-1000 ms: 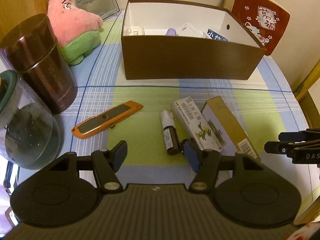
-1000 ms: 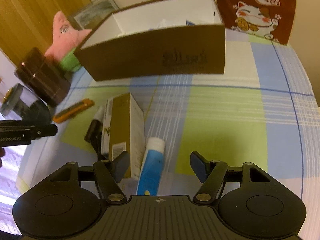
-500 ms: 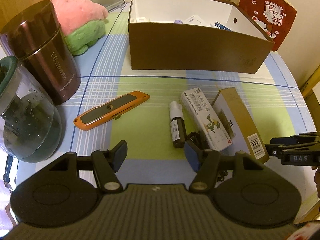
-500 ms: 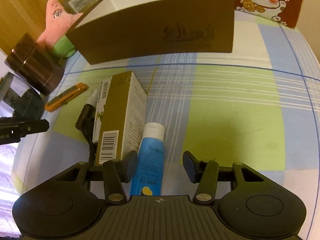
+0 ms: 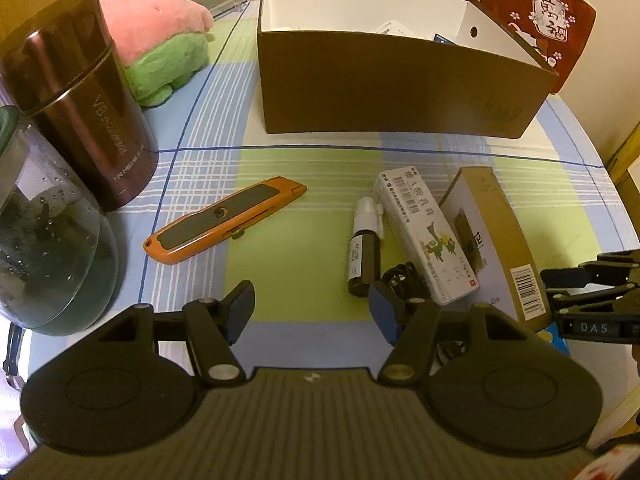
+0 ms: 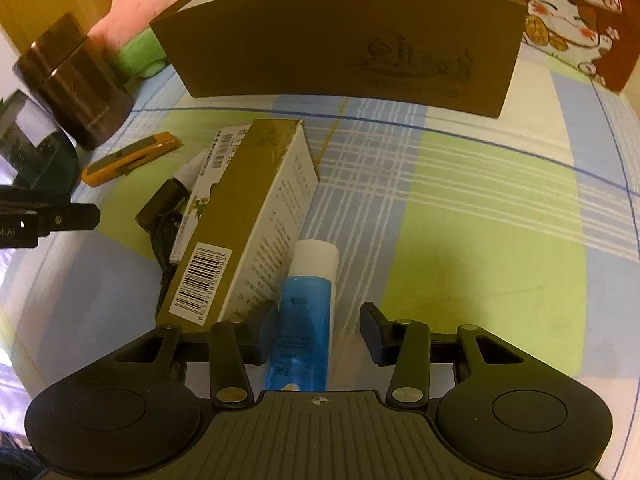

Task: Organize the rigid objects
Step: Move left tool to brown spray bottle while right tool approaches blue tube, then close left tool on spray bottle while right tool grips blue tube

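R tongs [image 6: 316,338] straddled 1 blue tube [image 6: 306,322], lying flat on the table [image 6: 480,240]; jaws had just been closing, pads not yet pressing, so no grip. L tongs [image 5: 312,312] stood apart over bare cloth, empty. Beyond: 1 gold carton [image 6: 244,216], 1 white carton [image 5: 426,236], 1 dark dropper bottle [image 5: 364,256], 1 orange cutter [image 5: 224,220], all loose, awaiting sorting. Farthest: 1 brown box [image 5: 400,88], open-topped, judged the destination.

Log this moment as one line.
right gripper: jaws closing round blue tube, no grip yet | left gripper: open, empty | brown box: waiting
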Demonstrator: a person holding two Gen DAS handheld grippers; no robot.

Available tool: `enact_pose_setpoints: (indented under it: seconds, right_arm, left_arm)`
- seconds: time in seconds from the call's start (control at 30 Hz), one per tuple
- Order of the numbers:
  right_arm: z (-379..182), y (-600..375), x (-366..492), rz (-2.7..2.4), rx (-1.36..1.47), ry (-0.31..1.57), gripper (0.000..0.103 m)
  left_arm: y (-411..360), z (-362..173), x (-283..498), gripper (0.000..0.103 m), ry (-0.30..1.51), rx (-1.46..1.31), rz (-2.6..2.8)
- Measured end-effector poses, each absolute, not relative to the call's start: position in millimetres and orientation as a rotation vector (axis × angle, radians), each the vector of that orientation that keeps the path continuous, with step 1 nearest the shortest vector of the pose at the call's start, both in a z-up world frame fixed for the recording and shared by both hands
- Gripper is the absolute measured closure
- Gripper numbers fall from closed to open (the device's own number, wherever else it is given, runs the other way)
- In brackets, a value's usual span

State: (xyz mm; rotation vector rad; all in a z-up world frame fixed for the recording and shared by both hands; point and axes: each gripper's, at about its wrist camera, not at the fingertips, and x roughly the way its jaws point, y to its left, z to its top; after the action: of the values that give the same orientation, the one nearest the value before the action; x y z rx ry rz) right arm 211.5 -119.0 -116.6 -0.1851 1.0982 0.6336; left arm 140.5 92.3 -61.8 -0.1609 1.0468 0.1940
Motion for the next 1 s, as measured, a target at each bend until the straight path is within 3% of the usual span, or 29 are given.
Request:
enact_pose_setpoints:
  seconds: [0.1, 0.27, 0.53, 0.8, 0.93, 1.0]
  right_arm:
    - [-119.0, -116.2, 211.8, 0.627, -0.224, 1.082, 0.065]
    - [-121.8, -114.7, 213.5, 0.586, -0.321, 1.023, 0.083]
    - [-119.9, -128.1, 222.7, 0.554, -0.287, 1.014, 0.083]
    - [-117.9, -133.9, 225.1, 0.541, -0.252, 1.018, 0.083]
    - [-117.8, -135.1, 225.9, 0.54, -0.239, 1.021, 0.083]
    - [-117.6, -135.2, 226.0, 0.54, -0.236, 1.022, 0.083]
  left_arm:
    - [92.0, -64.8, 142.7, 0.044, 1.045, -0.146, 0.186]
    - [90.5, -70.0, 150.5, 0.044, 1.046, -0.126, 0.166]
    - [83.7, -81.7, 172.2, 0.047, 1.046, -0.098, 0.106]
    - [79.8, -99.4, 200.5, 0.063, 1.07, -0.055, 0.058]
    - [77.7, -104.9, 207.4, 0.065, 1.078, -0.041, 0.036]
    - [76.7, -107.9, 210.3, 0.072, 1.086, -0.038, 0.024]
